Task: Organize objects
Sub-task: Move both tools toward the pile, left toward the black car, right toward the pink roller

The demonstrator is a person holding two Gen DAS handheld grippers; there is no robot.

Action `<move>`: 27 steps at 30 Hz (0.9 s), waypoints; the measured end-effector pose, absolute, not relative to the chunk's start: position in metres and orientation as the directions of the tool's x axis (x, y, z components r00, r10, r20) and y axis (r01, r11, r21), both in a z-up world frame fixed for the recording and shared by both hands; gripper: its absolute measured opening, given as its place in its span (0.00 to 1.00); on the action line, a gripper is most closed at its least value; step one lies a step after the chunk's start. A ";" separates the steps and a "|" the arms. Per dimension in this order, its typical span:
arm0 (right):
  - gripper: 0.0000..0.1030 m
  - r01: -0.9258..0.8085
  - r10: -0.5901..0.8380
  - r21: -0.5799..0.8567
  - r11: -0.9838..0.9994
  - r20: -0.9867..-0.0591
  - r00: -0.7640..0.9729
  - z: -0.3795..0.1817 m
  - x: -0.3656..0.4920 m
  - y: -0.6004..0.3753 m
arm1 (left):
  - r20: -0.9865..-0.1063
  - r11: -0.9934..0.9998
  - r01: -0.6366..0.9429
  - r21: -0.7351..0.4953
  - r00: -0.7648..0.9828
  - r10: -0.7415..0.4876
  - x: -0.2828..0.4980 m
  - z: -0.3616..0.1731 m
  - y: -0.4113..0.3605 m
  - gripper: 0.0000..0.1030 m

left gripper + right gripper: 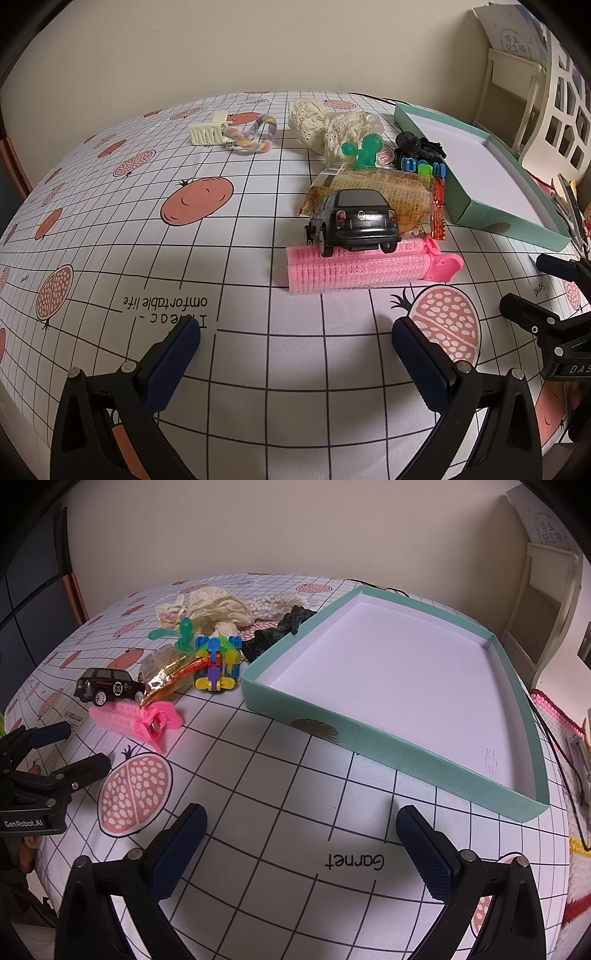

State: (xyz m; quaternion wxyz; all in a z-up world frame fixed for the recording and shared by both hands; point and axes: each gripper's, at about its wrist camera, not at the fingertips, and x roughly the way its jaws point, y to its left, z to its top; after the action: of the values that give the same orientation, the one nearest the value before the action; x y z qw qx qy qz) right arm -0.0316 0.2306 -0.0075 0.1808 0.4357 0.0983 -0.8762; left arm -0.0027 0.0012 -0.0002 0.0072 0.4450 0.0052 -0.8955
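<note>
A shallow teal box [332, 734] with a white inside holds nothing and lies at the right of the pomegranate-print tablecloth [147, 229]. To its left is a pile. A black toy car [354, 221] rests on pink hair rollers [354, 267], with a snack packet [376, 195] behind. Further back are a green cactus toy [364, 149], a colourful block toy [218, 664], a black hair clip [280, 631] and cream lace cloth [325, 125]. A cream hair claw [208, 131] and a pastel braided tie [255, 134] lie apart at the far left. My left gripper [295, 332] is open in front of the rollers. My right gripper [301, 816] is open before the box.
A bag of white beads [273, 603] lies behind the lace. A white lattice chair [565, 107] and a pale shelf [509, 92] stand past the table's right edge. A black cable [554, 746] and a pink crocheted piece [554, 712] lie right of the box.
</note>
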 end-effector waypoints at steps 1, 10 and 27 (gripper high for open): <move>1.00 0.403 -0.231 -0.015 -0.915 -0.799 -0.555 -0.007 -0.031 0.231 | -0.797 -1.000 0.017 -0.003 -0.604 -0.008 -0.003 0.000 0.001 1.00; 1.00 0.410 -0.223 -0.013 -0.912 -0.823 -0.523 -0.009 -0.036 0.230 | -0.812 -1.000 -0.007 -0.003 -0.583 0.007 -0.005 0.001 0.001 1.00; 1.00 0.454 -0.314 0.106 -0.885 -0.856 -0.411 0.029 -0.054 0.227 | -0.814 -0.997 -0.070 -0.021 -0.578 0.058 -0.016 0.037 0.001 1.00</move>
State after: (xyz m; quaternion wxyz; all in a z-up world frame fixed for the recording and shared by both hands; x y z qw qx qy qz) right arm -0.0545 0.2267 0.0293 0.2292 0.4918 0.0712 -0.8370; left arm -0.0161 0.0013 0.0372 -0.0359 0.4578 -0.0067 -0.8883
